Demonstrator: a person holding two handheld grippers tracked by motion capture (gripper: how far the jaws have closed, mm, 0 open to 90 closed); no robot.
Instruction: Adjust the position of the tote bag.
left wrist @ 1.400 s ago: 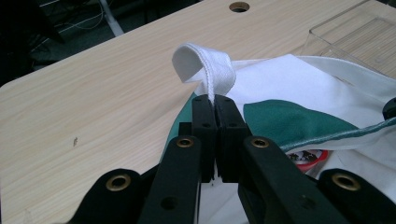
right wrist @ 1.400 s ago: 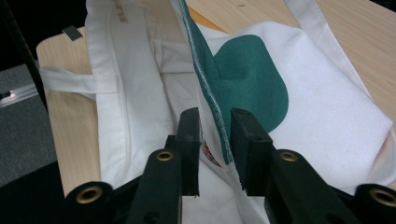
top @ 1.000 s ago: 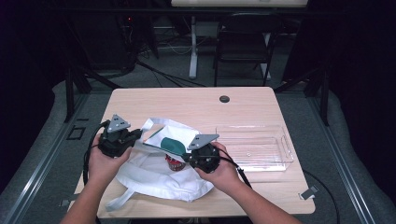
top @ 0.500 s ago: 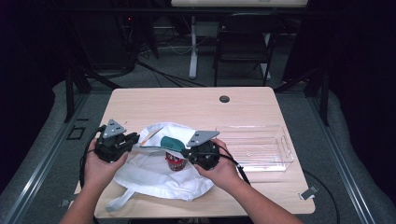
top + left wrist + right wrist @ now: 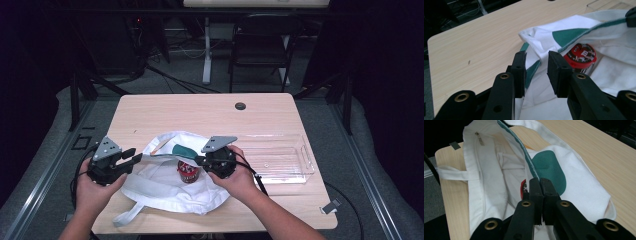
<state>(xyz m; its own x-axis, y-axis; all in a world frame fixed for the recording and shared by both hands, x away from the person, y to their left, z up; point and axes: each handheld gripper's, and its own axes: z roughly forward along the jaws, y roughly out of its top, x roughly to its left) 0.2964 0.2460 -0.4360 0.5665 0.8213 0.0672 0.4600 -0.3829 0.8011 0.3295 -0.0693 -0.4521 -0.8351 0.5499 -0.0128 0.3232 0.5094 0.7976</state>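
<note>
- Left gripper [image 5: 134,159], high view: it sits at the near left of the table [image 5: 200,112], jaws apart and holding nothing, just beside the left edge of the white bag [image 5: 165,187]. The right gripper [image 5: 199,160] is over the middle of the bag, at its raised rim. A red-lidded jar [image 5: 188,171] stands inside the bag opening, just beside the right gripper. A clear plastic tray [image 5: 280,160] lies on the table to the right of the bag, touching or nearly touching it.
- Left gripper view: the left gripper [image 5: 537,63] has its jaws parted, with a folded corner of the white bag [image 5: 536,40] between and just beyond the fingertips; contact cannot be confirmed. The red-lidded jar [image 5: 580,55] lies inside the bag, to the right of the jaws.
- Right gripper view: the right gripper [image 5: 541,182] is clamped on the green-trimmed rim of the white bag [image 5: 491,182], holding the rim up. A sliver of the red-lidded jar [image 5: 523,186] shows just left of the jaws.
</note>
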